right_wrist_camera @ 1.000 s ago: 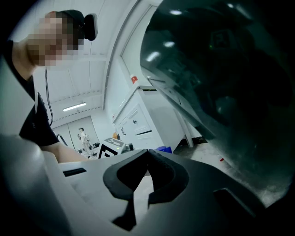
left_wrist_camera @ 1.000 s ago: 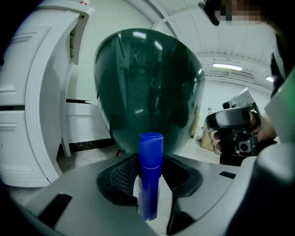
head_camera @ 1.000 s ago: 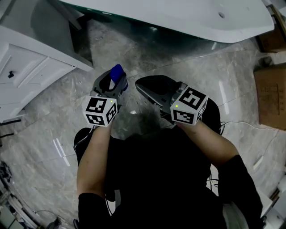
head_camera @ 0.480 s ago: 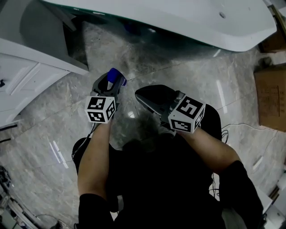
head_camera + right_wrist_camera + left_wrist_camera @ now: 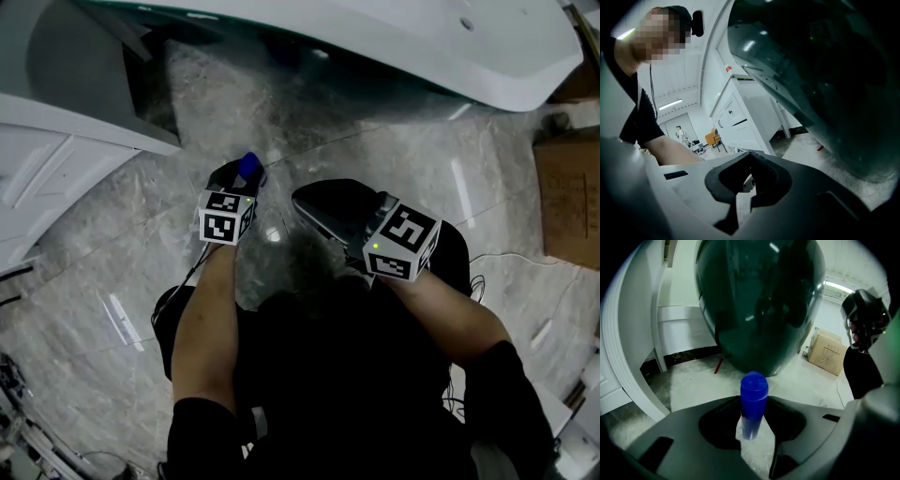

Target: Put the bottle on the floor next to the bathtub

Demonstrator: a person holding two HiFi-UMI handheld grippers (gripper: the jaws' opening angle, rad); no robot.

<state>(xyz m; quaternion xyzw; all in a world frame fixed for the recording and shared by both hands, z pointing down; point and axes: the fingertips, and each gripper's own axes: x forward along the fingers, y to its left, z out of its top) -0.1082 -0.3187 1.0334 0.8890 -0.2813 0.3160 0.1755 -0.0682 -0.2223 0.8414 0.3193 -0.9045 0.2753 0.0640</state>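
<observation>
A clear bottle with a blue cap [image 5: 753,391] stands upright between the jaws of my left gripper [image 5: 754,403], which is shut on it. From above, the blue cap [image 5: 247,167] shows just past the left gripper [image 5: 236,180], low over the marble floor [image 5: 394,159] near the bathtub [image 5: 422,42]. The tub's dark green underside [image 5: 759,305] fills the left gripper view straight ahead. My right gripper [image 5: 309,199] hovers to the right of the bottle, and its jaws [image 5: 750,159] meet with nothing between them.
A white cabinet [image 5: 56,159] stands at the left, close to the tub's end. A cardboard box [image 5: 572,187] sits on the floor at the right, also seen past the tub [image 5: 829,352]. A small red item [image 5: 718,365] lies by the tub's base. A cable [image 5: 511,258] trails across the floor.
My left gripper has sunk toward the floor with the bottle and tipped further down. The right gripper has dropped a little.
</observation>
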